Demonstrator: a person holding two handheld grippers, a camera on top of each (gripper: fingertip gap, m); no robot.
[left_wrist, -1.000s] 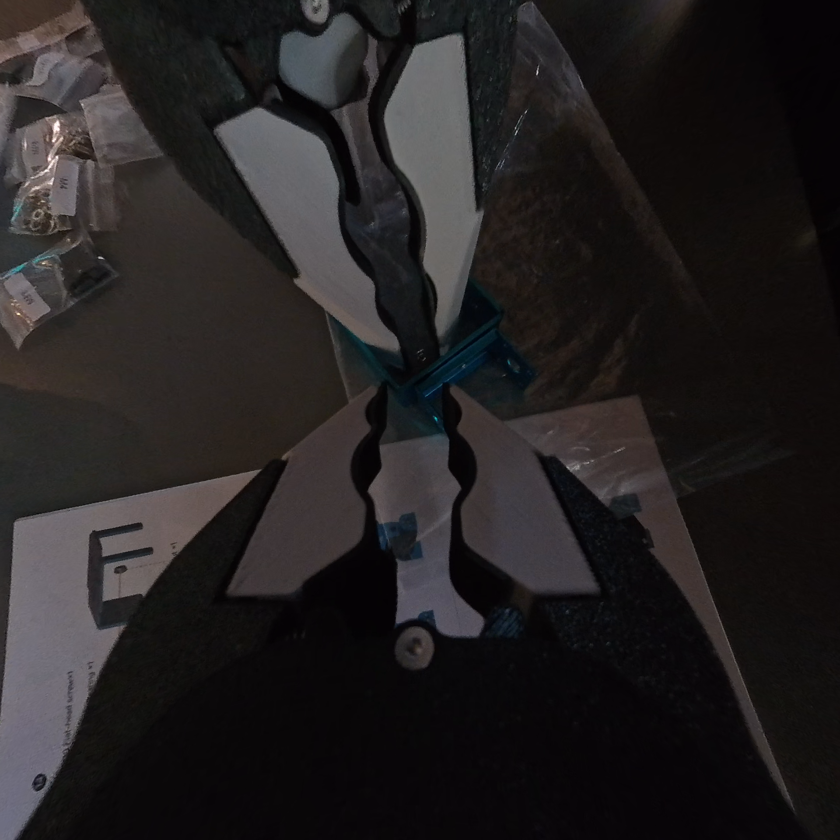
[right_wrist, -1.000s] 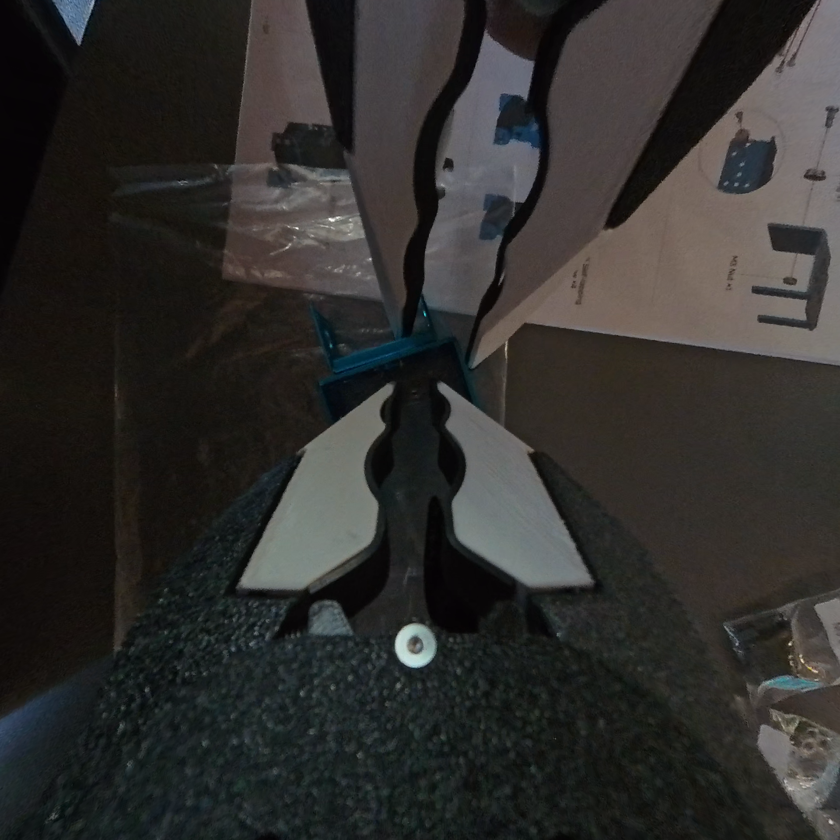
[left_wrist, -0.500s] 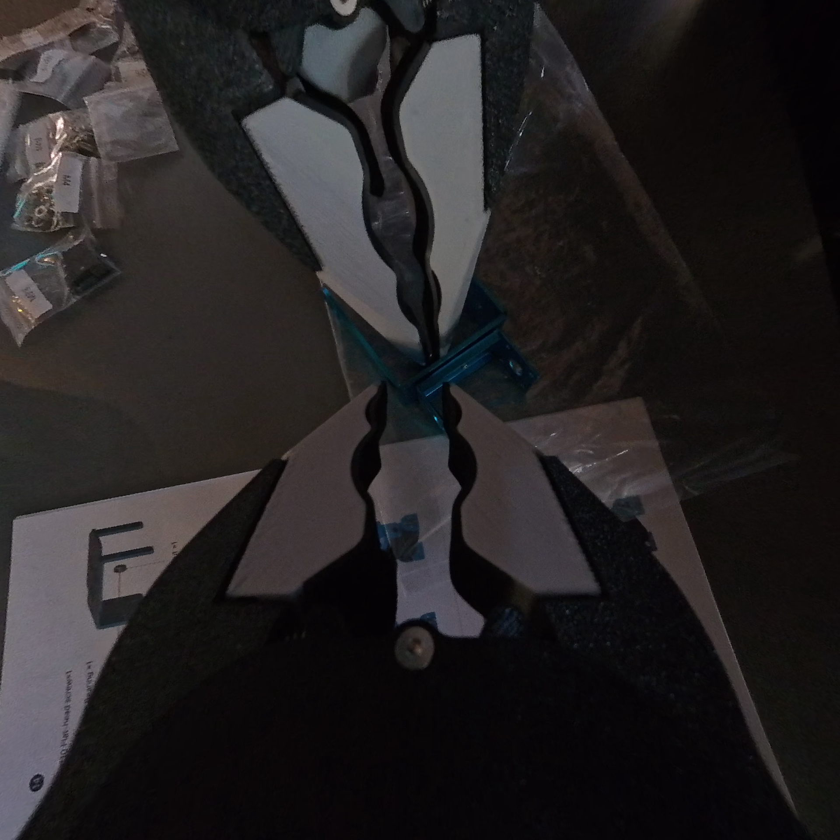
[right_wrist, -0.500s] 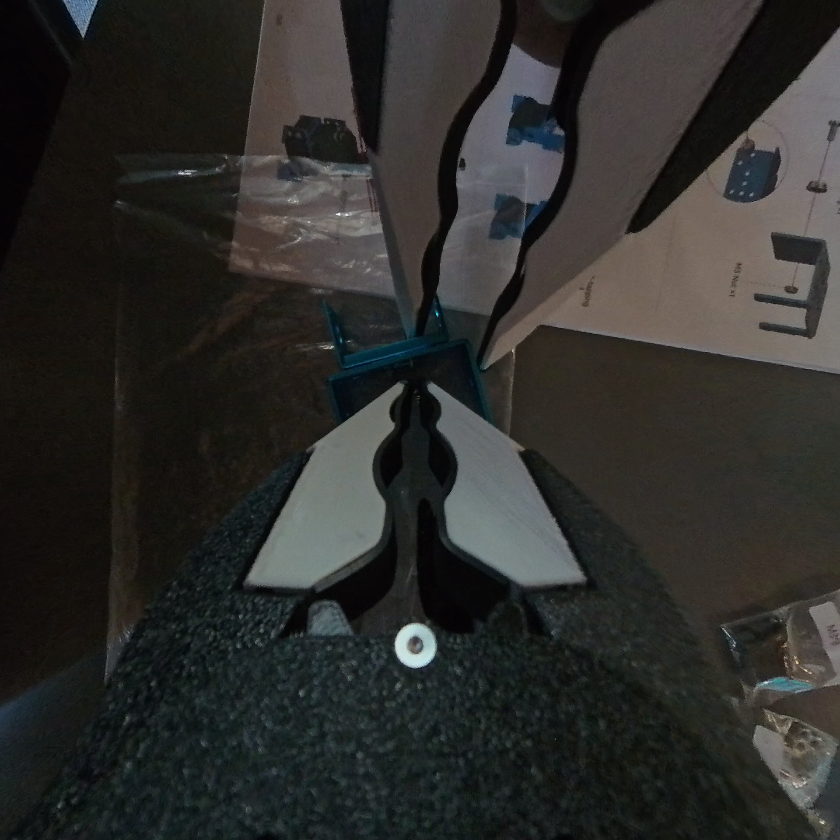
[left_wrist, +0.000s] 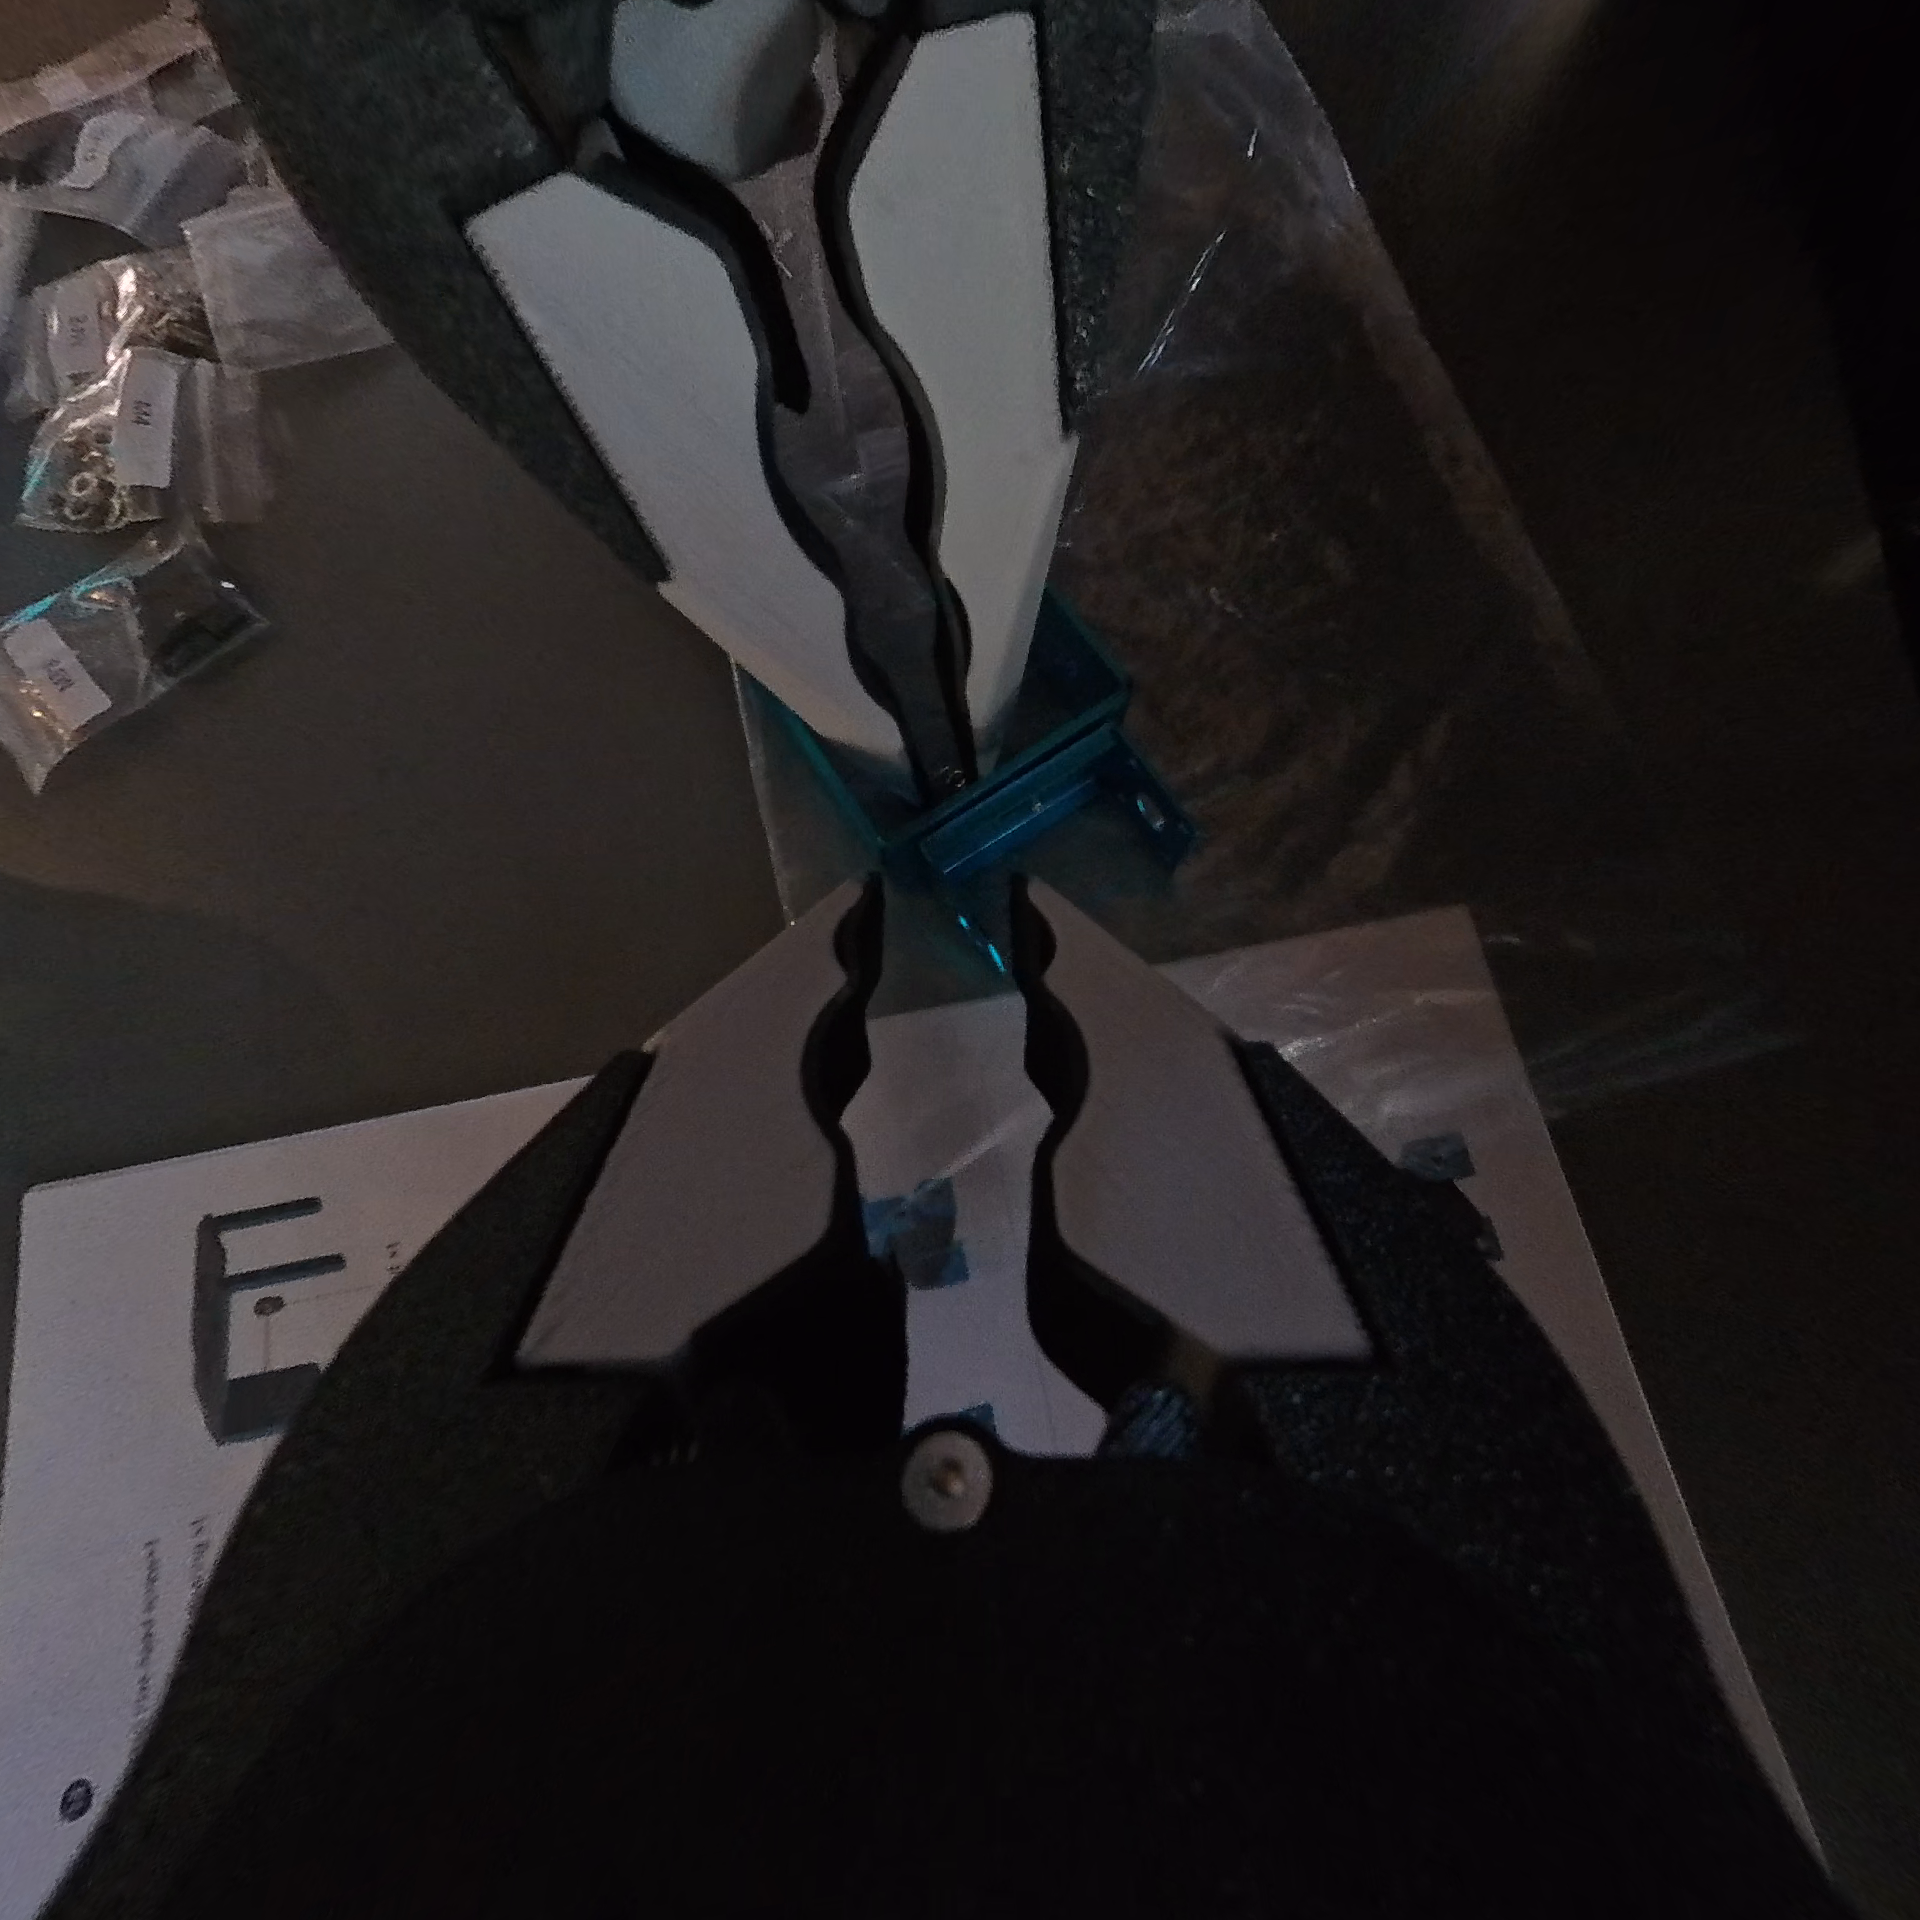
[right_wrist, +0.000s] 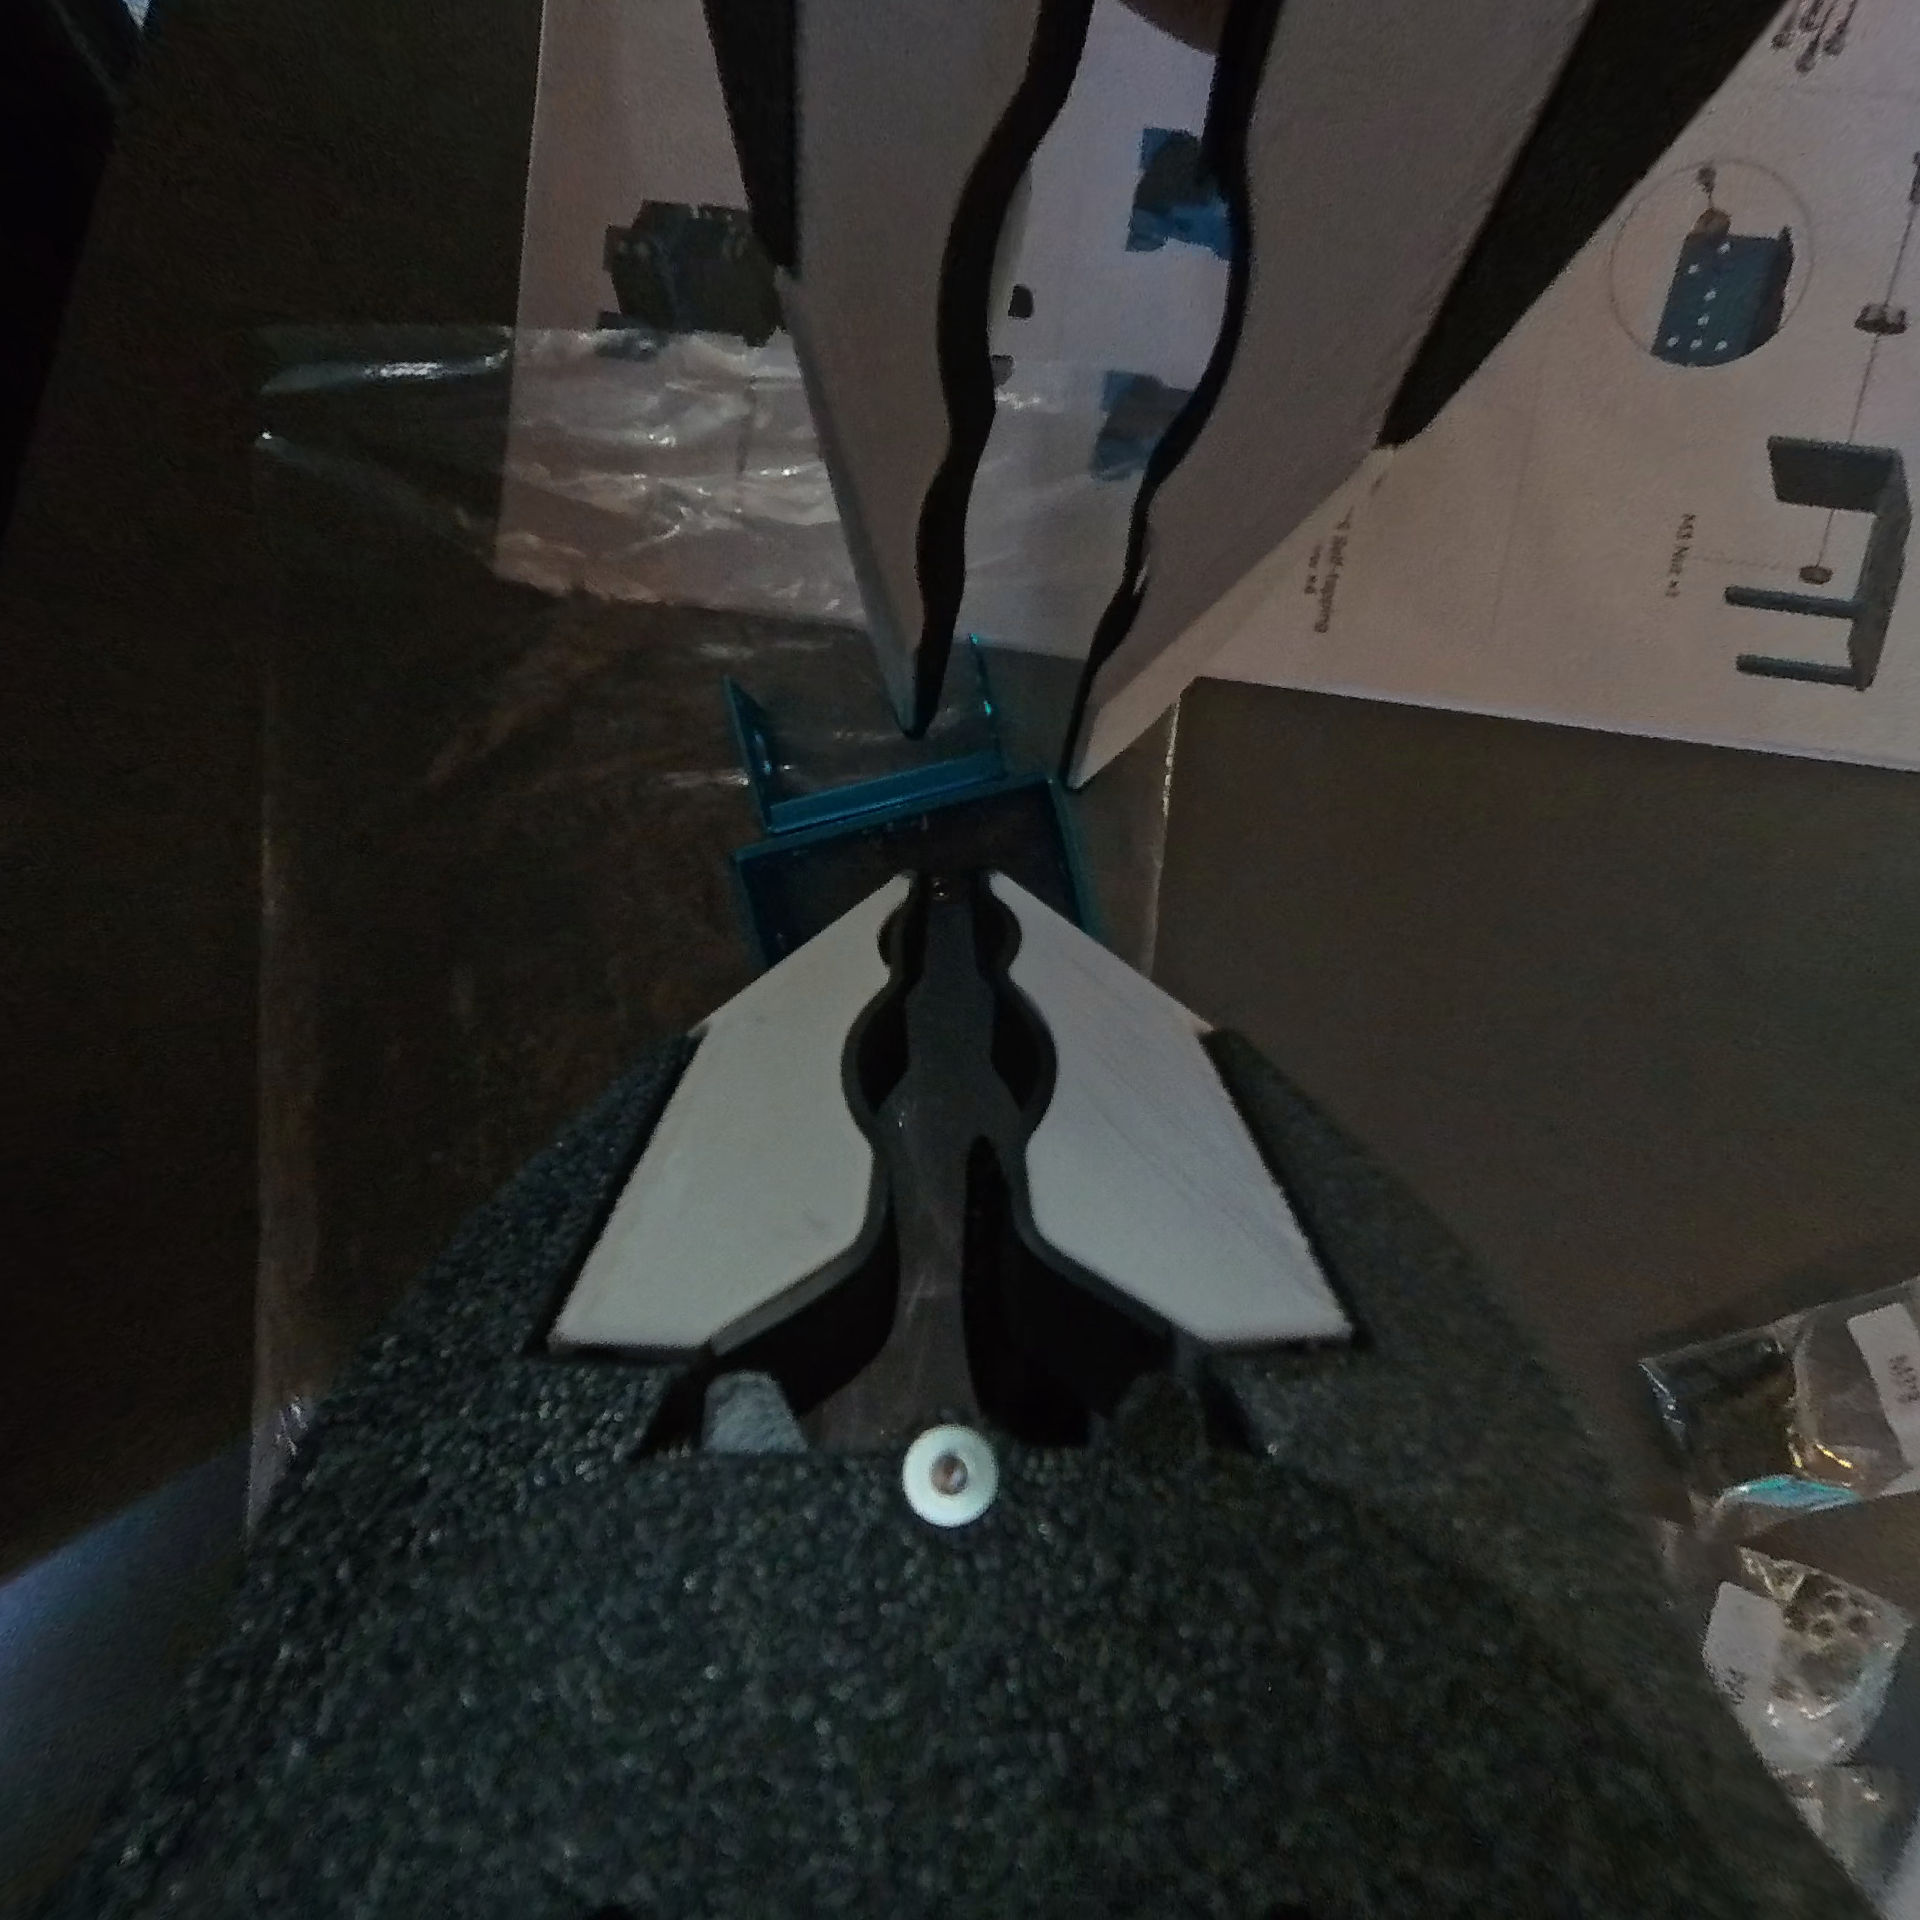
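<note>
Two blue metal brackets (left_wrist: 1039, 821) lie joined on a clear plastic sheet (left_wrist: 1299, 468) between my two grippers, which face each other. My left gripper (left_wrist: 951, 894) is closed on a flange of the blue brackets, one finger on each side. In the right wrist view it (right_wrist: 992, 753) comes down from the top onto the brackets (right_wrist: 894, 800). My right gripper (right_wrist: 945, 883) is shut on a flat dark tool (right_wrist: 935, 1091). The tool's tip, with what looks like a small screw, touches the bracket wall. In the left wrist view the right gripper (left_wrist: 940, 758) and the tool (left_wrist: 904, 623) reach in from the top.
A white instruction sheet (left_wrist: 125, 1403) lies under my left gripper and shows in the right wrist view (right_wrist: 1558, 468). Small bags of hardware (left_wrist: 104, 436) lie at the far left and also show in the right wrist view (right_wrist: 1787, 1455). The scene is dim and the table is dark. My left and right fingertips are right by each other.
My right gripper has shifted slightly with the tool, and its tip stays at the bracket. My left gripper has held its place on the bracket.
</note>
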